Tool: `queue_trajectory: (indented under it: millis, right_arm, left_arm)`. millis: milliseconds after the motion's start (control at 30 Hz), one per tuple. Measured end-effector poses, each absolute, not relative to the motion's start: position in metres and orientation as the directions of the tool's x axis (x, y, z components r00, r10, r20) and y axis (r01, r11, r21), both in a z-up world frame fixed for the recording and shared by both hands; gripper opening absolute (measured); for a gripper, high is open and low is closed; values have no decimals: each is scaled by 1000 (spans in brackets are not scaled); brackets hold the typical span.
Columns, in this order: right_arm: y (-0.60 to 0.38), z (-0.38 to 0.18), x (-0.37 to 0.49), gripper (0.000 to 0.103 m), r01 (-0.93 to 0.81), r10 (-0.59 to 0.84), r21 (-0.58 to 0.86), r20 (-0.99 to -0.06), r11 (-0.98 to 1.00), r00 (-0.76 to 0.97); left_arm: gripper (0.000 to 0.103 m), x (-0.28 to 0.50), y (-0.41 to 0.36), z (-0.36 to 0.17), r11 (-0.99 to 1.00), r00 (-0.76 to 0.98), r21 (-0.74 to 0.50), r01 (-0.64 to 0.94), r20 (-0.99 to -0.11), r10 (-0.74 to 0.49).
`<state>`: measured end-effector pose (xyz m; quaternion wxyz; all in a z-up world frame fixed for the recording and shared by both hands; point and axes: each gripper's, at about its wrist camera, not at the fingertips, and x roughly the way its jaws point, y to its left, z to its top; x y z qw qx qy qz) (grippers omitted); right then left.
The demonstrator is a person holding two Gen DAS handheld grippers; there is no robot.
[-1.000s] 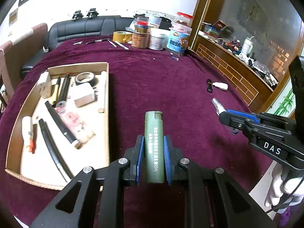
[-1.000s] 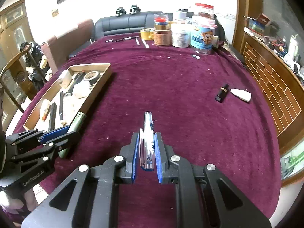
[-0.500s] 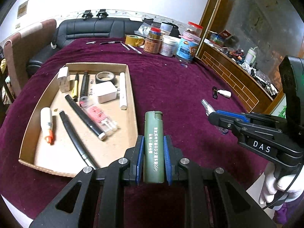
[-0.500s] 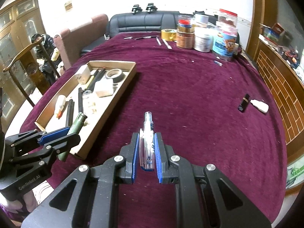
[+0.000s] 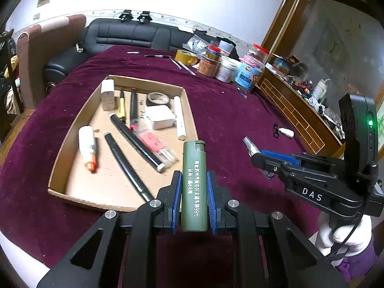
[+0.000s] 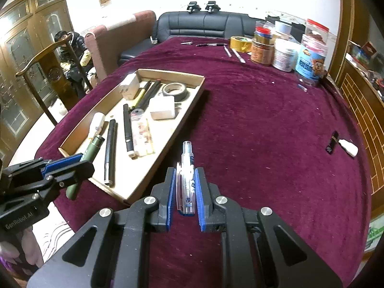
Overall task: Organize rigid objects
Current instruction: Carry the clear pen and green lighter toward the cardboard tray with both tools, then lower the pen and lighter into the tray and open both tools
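Nearest in the left wrist view, the left hand-held gripper [image 5: 194, 199] is clenched on an olive-green plastic lighter with white printed characters [image 5: 194, 184], its blue pads pressing both long sides; the lighter's top reaches over the near right corner of the shallow cardboard tray [image 5: 189, 110]. In the right wrist view, the right hand-held gripper [image 6: 184, 192] grips a clear plastic pen-like tube with a blue label [image 6: 186, 177], held just right of the tray's near right edge, above the maroon velvet worktop [image 6: 264, 144].

Inside the tray lie several black pens [image 5: 134, 134], a white glue stick with an orange tip [image 5: 87, 147], a clear packet with pink contents [image 5: 153, 144], a white power adapter [image 5: 159, 117], a white chalk-like stick [image 5: 180, 117], a grey tape roll [image 5: 158, 98] and a white plug block [image 5: 107, 94] at the tray's far left corner.

Well right of the tray, a small black cap and a white bottle-shaped piece [image 6: 348, 147] lie on the worktop. Beyond the tray's far edge stand a yellow tape roll [image 6: 240, 44] and a cluster of labelled jars and tins [image 6: 285, 52], with loose pens beside them. Behind the worktop is a black leather sofa [image 6: 204, 26].
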<state>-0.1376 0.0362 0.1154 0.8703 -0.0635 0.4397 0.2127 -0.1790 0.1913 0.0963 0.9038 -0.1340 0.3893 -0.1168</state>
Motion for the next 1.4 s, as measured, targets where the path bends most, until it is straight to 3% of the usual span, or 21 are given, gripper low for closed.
queue_trajectory:
  millis: [733, 1400]
  right_arm:
    - [92, 100, -113, 14, -519, 387, 128, -816, 845, 429]
    - [157, 55, -89, 14, -606, 462, 244, -856, 757, 231]
  left_arm:
    - [17, -142, 264, 47, 916, 621, -392, -90, -741, -255]
    - [17, -112, 272, 30, 934, 550, -311, -174, -818, -170]
